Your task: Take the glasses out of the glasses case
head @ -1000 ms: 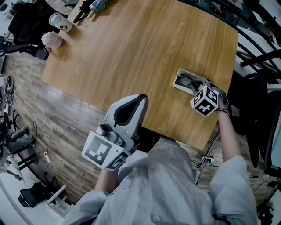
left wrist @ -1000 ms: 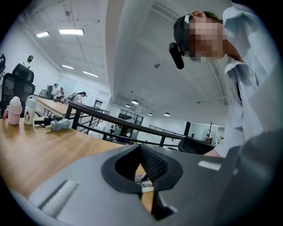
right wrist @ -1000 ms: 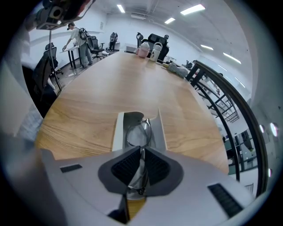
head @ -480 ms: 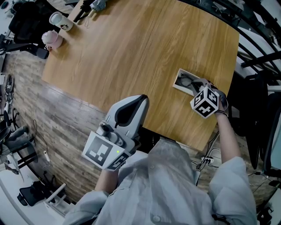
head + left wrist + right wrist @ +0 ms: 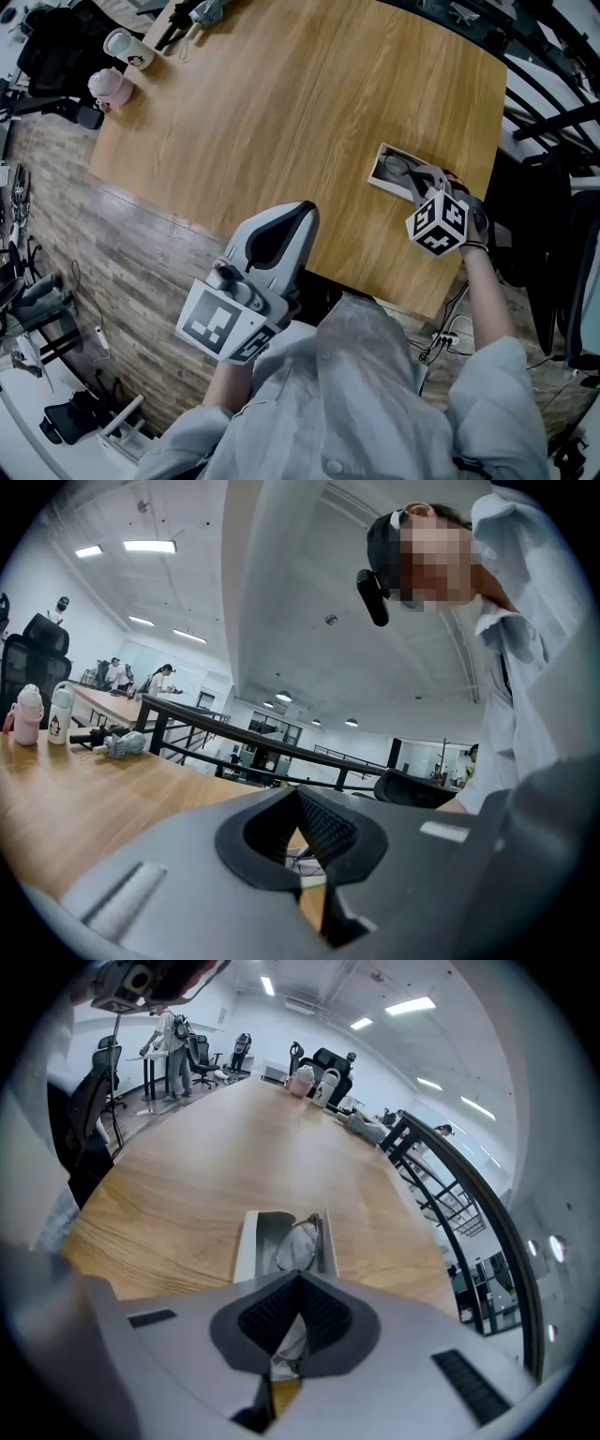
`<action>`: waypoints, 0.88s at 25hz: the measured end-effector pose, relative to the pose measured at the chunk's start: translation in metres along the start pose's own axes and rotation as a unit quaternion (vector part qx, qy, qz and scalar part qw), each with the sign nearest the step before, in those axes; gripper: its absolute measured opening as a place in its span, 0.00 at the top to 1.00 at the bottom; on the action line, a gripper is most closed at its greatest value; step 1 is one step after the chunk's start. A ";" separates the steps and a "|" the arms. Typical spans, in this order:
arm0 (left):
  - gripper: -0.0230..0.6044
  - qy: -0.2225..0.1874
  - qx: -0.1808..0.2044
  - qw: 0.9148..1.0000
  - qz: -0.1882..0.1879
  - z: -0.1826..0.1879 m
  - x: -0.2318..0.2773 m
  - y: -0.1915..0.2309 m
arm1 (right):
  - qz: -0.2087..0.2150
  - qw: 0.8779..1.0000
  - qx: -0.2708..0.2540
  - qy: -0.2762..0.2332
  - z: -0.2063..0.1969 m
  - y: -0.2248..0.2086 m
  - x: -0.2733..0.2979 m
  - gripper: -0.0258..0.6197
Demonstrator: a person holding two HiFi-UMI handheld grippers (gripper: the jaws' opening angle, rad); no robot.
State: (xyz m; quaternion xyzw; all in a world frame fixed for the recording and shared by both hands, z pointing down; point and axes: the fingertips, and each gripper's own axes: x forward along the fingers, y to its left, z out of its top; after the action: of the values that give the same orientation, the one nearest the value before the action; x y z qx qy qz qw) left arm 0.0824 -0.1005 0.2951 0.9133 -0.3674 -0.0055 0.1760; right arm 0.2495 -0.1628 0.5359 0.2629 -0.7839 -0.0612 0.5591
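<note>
Left gripper [image 5: 278, 230]: held close in front of the torso, elbow bent, pointing forward. Jaws together, nothing between them.
Right arm: reaches forward on the person's right, forearm nearly straight. Gloved right hand [image 5: 475, 217] grips the handle. Right gripper [image 5: 292, 1330]: jaws closed on a pale part of the glasses [image 5: 298, 1241].

Looking down on a wooden table [image 5: 281, 112] over plank flooring [image 5: 122, 253]; catching ceiling strip lights [image 5: 150, 547] glowing on a white ceiling, a black railing [image 5: 469, 1194], office chairs [image 5: 33, 658] and another desk [image 5: 108, 702] beyond.
</note>
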 end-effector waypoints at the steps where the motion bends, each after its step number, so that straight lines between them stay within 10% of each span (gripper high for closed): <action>1: 0.96 -0.001 0.001 1.000 -0.002 0.000 0.000 -0.001 | -0.001 1.000 -0.001 0.000 0.000 0.000 -0.001 0.96; 22: 0.96 -0.010 0.004 1.000 -0.023 0.006 -0.005 -0.008 | -0.034 0.999 0.006 0.012 -0.002 -0.004 -0.023 0.96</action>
State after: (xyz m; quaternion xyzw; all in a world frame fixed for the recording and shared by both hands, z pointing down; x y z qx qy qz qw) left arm 0.0832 -0.0941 0.2865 0.9221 -0.3478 -0.0171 0.1686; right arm 0.2577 -0.1549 0.5156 0.2932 -0.7680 -0.0724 0.5648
